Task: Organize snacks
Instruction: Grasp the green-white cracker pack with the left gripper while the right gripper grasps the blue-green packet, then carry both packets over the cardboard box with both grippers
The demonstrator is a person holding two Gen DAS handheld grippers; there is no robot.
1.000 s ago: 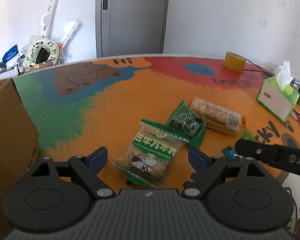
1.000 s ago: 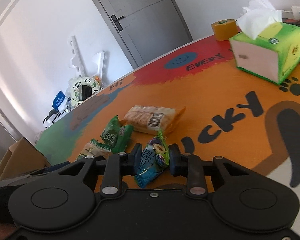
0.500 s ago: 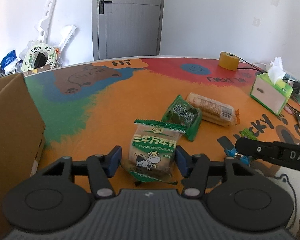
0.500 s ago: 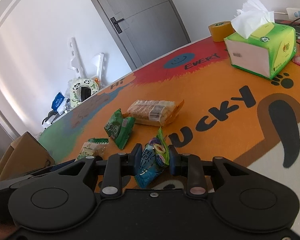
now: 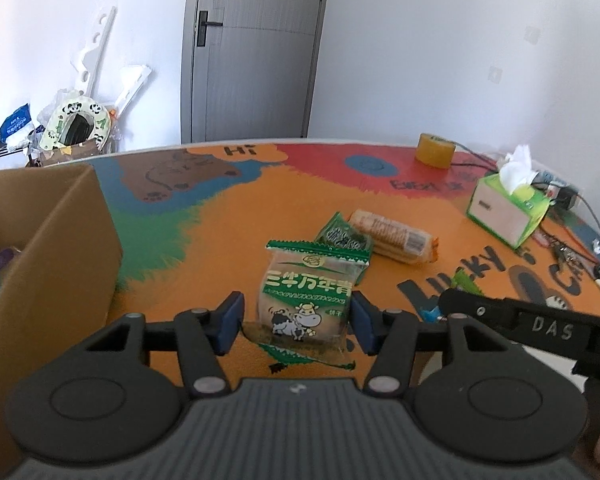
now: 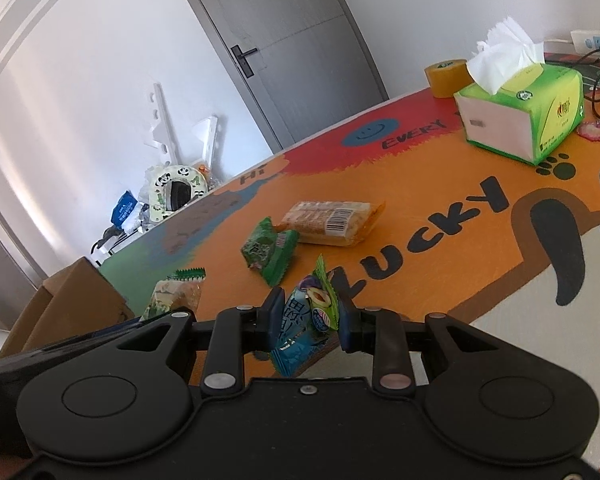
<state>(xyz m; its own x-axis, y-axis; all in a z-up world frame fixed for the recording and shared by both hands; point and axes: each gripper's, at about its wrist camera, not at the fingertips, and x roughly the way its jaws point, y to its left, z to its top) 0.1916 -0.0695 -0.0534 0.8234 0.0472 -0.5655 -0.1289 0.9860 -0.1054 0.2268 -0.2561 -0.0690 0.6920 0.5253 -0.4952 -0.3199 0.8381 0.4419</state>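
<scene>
Two tongs clamped, left tongs (image 5: 296, 322) on cow biscuit packet (image 5: 306, 300) (upright), right tongs (image 6: 306, 322) on blue packet (image 6: 306, 320).

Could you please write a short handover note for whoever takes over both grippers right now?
Left gripper: jaws closed on the green-and-white biscuit packet, lifted off the table.
Right gripper: jaws closed on the small blue snack packet.
On the table: a dark green packet and a long cracker pack, lying against each other.
Cardboard box at the left, open, with some items already inside.
Left to do, probably: drop both held packets in the box, then fetch the other two.
</scene>
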